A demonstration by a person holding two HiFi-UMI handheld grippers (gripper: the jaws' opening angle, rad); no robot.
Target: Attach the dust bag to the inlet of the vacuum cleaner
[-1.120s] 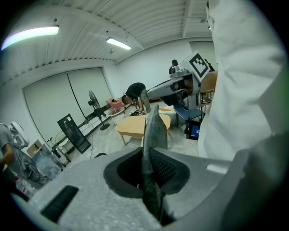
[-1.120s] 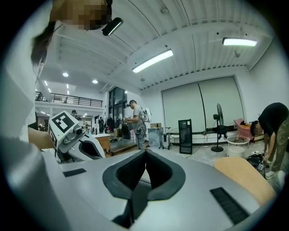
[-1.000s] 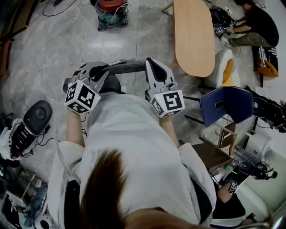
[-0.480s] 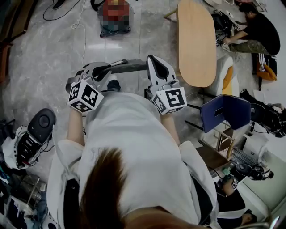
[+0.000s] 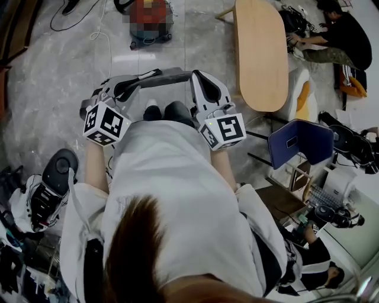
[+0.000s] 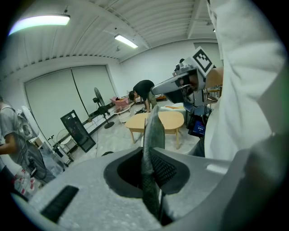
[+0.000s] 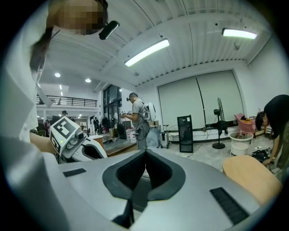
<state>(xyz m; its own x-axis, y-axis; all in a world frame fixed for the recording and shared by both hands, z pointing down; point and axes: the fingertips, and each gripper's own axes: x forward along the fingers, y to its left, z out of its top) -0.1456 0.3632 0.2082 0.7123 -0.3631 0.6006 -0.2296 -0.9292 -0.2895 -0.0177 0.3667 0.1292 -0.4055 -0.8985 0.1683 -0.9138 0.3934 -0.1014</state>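
Observation:
The dust bag (image 5: 167,77) is a flat grey strip stretched between my two grippers at chest height. My left gripper (image 5: 151,76) is shut on its left end, where it stands as a thin grey sheet (image 6: 152,135) pinched edge-on between the jaws. Shut on the bag's right end is my right gripper (image 5: 198,80), and a dark grey edge of the bag (image 7: 135,191) runs down from its closed jaws. The red vacuum cleaner (image 5: 148,18) stands on the floor ahead, at the top of the head view, partly under a mosaic patch. Its inlet is not visible.
A long wooden table (image 5: 257,53) stands ahead on the right, with a blue chair (image 5: 299,142) nearer. A person sits on the floor (image 5: 331,35) beyond the table. Black equipment and cables (image 5: 50,189) lie at my left. Other people stand in the room (image 7: 135,117).
Both grippers have travelled forward together with the bag still stretched between them. The floor items at the left have slid back in view, and two shoes now show under the bag.

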